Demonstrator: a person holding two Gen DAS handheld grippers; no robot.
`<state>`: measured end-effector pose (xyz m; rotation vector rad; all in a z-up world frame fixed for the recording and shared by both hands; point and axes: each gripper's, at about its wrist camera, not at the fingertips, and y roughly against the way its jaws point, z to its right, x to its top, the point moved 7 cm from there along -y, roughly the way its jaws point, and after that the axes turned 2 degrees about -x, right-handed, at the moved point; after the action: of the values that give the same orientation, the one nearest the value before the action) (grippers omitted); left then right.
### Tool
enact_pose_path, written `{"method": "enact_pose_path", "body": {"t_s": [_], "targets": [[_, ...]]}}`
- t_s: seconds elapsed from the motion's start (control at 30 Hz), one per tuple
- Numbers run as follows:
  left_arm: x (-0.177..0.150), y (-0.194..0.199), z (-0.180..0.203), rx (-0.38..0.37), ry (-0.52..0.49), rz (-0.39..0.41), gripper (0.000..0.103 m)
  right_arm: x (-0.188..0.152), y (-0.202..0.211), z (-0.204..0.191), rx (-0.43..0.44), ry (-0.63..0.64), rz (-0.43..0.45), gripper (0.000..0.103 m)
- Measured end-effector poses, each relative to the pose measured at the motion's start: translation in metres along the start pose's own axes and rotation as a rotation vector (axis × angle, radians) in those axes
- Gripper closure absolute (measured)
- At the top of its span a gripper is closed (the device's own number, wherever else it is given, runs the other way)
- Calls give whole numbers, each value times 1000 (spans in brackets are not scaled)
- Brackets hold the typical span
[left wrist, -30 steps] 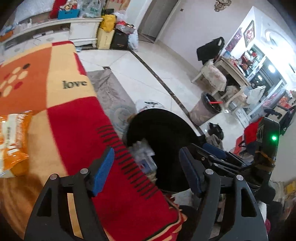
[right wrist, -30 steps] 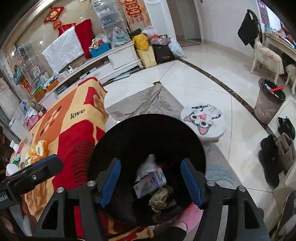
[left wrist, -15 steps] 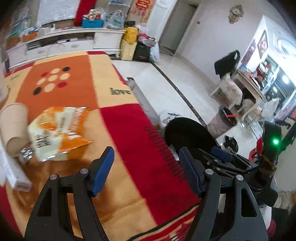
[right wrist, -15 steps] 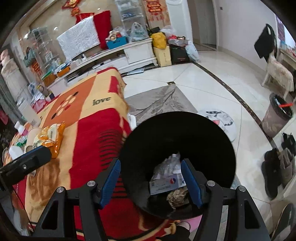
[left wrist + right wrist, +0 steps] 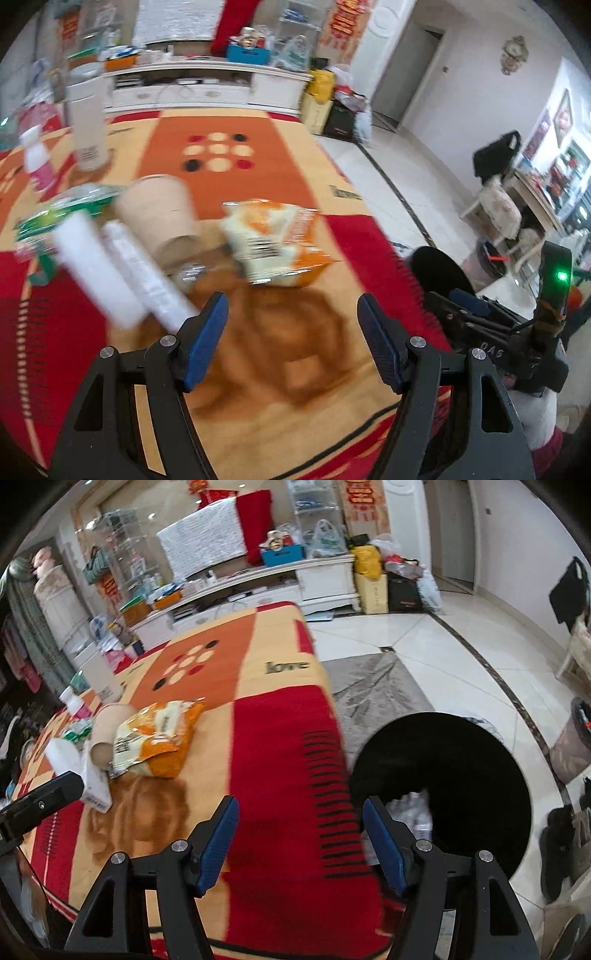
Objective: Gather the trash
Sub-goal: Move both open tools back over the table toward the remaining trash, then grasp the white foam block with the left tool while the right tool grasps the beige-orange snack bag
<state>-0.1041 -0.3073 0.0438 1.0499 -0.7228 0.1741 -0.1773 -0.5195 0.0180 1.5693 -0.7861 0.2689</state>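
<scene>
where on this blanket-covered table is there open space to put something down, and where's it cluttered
Free: the red blanket stretch between the orange snack bag and the black bin, and the orange dotted panel behind the bag. Crowded: the corner left of the bag, with the paper cup and white boxes.

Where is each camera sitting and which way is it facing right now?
Left wrist: on the left gripper, angled down at the blanket and orange snack bag; its open fingers and the right gripper show.
Right wrist: on the right gripper, angled down over the blanket edge and black bin; its open fingers show.
Shared: bag, paper cup, blanket, bin.
</scene>
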Motion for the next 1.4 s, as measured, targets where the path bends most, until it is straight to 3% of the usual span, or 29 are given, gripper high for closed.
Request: {"method": "enact_pose_path", "body": {"t_s": [0.27,0.43,0.7,0.87,0.97,1.03,1.1,1.17,1.3,1.4], "targets": [[-17,35,-80,111,70,13,31,-2,-14,-55,87,63,-38,35],[-24,44,-112,133,145,8,31,-2,-22,-87,132,103,-59,32],[-12,36,-119,109,205,25,31,-2,-25,-123,176,174,-74,30],[12,24,-123,173,229,86,31,-2,-30,-128,186,169,-83,30],[19,7,-129,227,236,75,31,-2,-30,-132,195,174,-85,30],[17,-1,-135,219,241,57,33,1,-29,-135,202,181,-77,30],[13,-3,-140,184,249,49,56,6,-29,-135,206,181,-69,30],[10,3,-143,155,247,46,62,13,-32,-135,206,171,-61,30],[7,22,-143,130,228,44,65,35,-49,-137,227,105,-65,15],[5,38,-142,125,212,50,65,47,-64,-145,250,83,-89,12]]}}
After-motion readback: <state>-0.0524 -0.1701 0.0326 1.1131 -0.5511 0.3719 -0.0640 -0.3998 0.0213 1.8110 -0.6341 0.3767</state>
